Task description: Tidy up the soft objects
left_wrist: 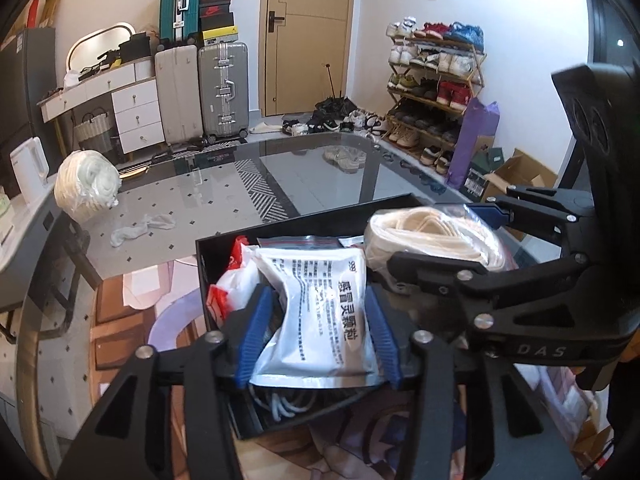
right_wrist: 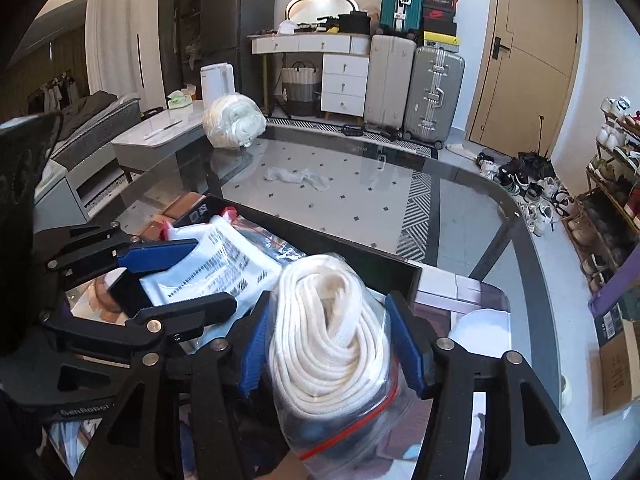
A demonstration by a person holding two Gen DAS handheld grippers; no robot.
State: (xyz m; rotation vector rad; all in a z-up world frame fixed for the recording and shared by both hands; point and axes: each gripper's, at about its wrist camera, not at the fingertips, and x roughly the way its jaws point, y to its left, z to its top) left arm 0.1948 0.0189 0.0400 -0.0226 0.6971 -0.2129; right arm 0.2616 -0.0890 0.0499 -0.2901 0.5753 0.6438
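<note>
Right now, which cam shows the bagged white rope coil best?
Right wrist view: the rope coil fills the centre between the right hand-held gripper pads, with bag and red seal visible. Left wrist view shows the coil only at the right side, partly hidden behind that gripper's finger.

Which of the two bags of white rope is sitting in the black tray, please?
The rope bag between the right gripper fingers, red zip strip along its edge, sits in the tray. The other bag stands far off at the table's back corner.

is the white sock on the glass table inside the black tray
No, the white sock lies loose on the glass table, well beyond the far wall of the black tray.
</note>
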